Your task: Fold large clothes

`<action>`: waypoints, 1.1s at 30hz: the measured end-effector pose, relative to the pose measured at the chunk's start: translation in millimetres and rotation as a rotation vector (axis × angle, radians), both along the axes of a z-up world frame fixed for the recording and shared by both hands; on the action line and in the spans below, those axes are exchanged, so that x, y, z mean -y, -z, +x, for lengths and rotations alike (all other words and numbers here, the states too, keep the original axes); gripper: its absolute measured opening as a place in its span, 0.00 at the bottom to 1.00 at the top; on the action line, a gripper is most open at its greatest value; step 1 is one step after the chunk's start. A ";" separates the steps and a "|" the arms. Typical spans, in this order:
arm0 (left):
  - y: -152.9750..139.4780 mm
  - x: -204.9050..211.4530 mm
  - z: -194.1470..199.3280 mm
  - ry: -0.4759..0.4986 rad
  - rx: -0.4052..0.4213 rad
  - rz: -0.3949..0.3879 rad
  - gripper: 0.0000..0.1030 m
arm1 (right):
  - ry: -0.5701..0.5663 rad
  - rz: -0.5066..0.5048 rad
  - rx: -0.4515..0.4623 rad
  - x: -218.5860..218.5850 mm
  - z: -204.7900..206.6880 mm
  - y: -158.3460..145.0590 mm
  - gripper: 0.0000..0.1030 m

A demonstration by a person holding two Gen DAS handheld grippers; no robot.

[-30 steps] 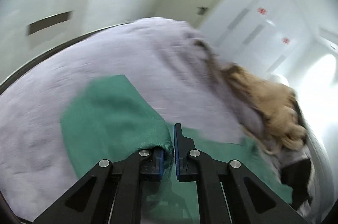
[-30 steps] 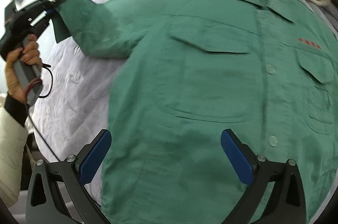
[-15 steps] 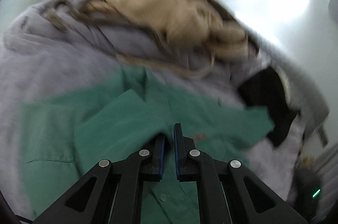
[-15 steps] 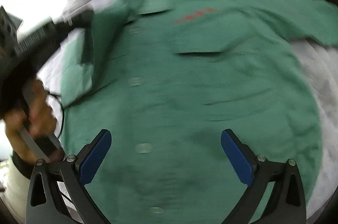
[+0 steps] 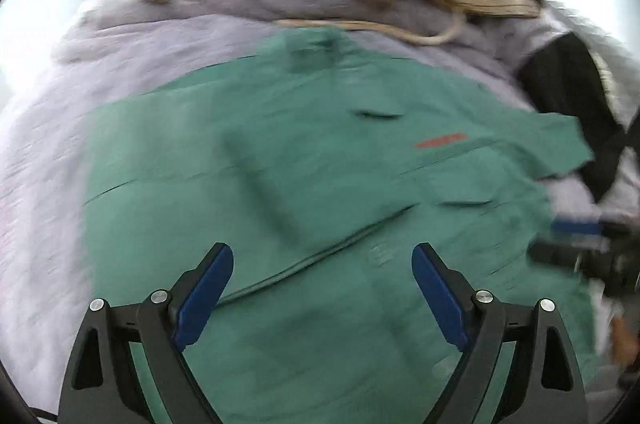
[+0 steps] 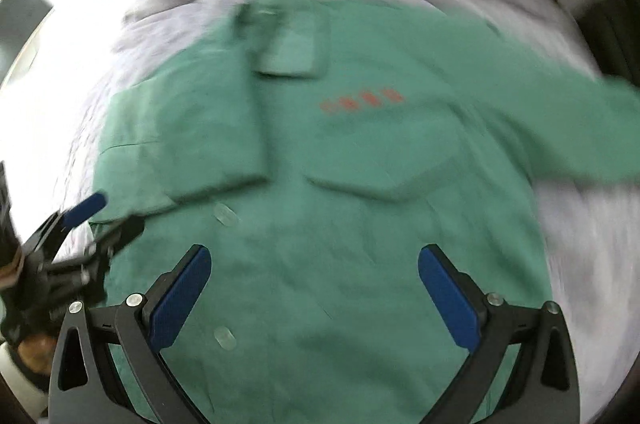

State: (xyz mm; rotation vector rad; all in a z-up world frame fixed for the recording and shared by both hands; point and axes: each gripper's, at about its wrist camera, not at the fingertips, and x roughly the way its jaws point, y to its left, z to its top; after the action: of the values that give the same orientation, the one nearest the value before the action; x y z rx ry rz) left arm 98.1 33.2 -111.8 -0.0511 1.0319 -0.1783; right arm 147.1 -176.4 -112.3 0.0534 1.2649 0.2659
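Our left hand-held gripper (image 5: 322,288) has just been opening its jaws, and nothing sits between them now. Our right hand-held gripper (image 6: 314,294) is wide open and empty too. Both hang over the green shirt (image 6: 360,184), which lies flat on the pale purple bedspread (image 5: 48,192), one sleeve (image 6: 188,144) folded across. We think it is soft, light and floppy, so we should pinch the other sleeve's (image 6: 580,128) edge.

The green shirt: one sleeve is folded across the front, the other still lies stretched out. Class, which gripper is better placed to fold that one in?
Probably the right gripper: open and empty, it hangs over the green shirt on the side where the outstretched sleeve lies. The left gripper, its fingers just opened and empty, sits at the folded sleeve.
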 end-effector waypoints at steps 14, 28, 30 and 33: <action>41.3 -100.4 -20.3 -0.374 -0.068 0.232 0.88 | -0.158 -0.104 0.033 -129.6 80.2 64.2 0.26; 37.0 -165.3 -28.5 -0.525 0.036 0.200 0.89 | 0.450 0.343 -0.089 87.4 99.7 84.3 0.27; 36.9 -162.9 -25.5 -0.472 0.043 0.212 0.89 | 0.425 0.331 -0.071 83.6 93.3 80.4 0.39; 31.0 -161.3 -28.4 -0.358 0.035 0.206 0.89 | 0.358 0.292 -0.057 67.5 94.4 72.8 0.60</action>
State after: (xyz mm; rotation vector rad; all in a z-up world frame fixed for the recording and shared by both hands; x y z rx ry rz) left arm 69.7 194.5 -142.8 -0.0448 0.9843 0.2515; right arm 241.5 -243.9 -185.1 0.5358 1.2398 0.1372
